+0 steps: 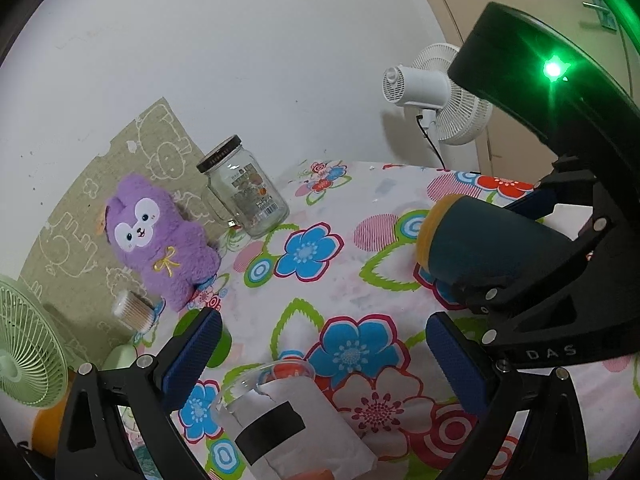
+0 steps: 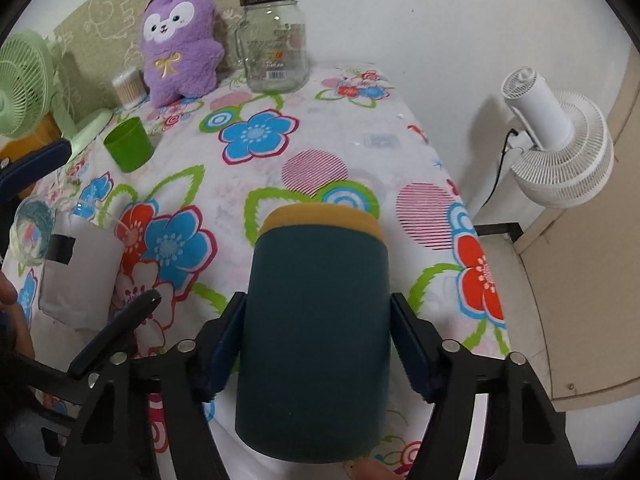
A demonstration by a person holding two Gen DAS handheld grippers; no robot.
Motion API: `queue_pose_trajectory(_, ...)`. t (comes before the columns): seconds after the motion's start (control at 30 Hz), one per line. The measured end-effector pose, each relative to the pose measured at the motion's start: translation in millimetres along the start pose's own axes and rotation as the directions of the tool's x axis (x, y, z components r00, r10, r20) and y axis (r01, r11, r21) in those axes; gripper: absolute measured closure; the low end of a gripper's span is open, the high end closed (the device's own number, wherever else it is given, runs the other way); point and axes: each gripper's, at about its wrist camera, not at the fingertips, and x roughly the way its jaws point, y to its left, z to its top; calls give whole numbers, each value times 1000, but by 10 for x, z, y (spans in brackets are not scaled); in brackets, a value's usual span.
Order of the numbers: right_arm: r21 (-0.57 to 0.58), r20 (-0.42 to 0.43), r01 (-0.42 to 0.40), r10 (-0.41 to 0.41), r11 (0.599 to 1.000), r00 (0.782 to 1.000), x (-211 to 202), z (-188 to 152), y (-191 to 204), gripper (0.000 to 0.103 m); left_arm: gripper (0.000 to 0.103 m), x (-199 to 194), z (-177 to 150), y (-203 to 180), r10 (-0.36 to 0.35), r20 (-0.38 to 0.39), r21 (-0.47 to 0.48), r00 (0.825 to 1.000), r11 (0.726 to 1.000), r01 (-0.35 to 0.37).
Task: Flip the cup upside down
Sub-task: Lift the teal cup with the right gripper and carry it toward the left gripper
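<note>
- Covering the desk was a flowered cloth, with a purple plush toy and a glass jar at the back.
- The right claw was clamped on the dark teal cup, held off the desk on its side, yellow end pointing forward.
- The left claw was spread wide, holding nothing, above a paper-wrapped glass.
- A green cup stood upright near the left edge.

The cup's lower end is cut off by the right wrist view's bottom edge, and its opening cannot be seen. The jaws cover parts of its sides. The jar's label print is too small to read. The green fan runs past the left edge.
</note>
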Motion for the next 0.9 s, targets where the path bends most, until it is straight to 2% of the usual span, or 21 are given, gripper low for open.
queue_pose_trajectory(0.27,-5,24,-12,12,1000,1000,-101,-37,27,33,0,-84,-13,22,1,8,-2,1000,1000,-1)
queue_pose_trajectory(0.53,-14,110,-35,36,999,993,-551,-33,142,33,0,-507,-111,110,12,35,-20,999,1000,-11)
queue_pose_trajectory(0.73,-70,155,-52,63,996,986,-936,-115,418,33,0,-947,-331,266,19,27,-97,999,995,-16)
queue_pose_trajectory(0.9,-145,172,-83,107,986,979,-1195,-279,831,33,0,-1363,-647,407,46,4,-187,999,981,-45)
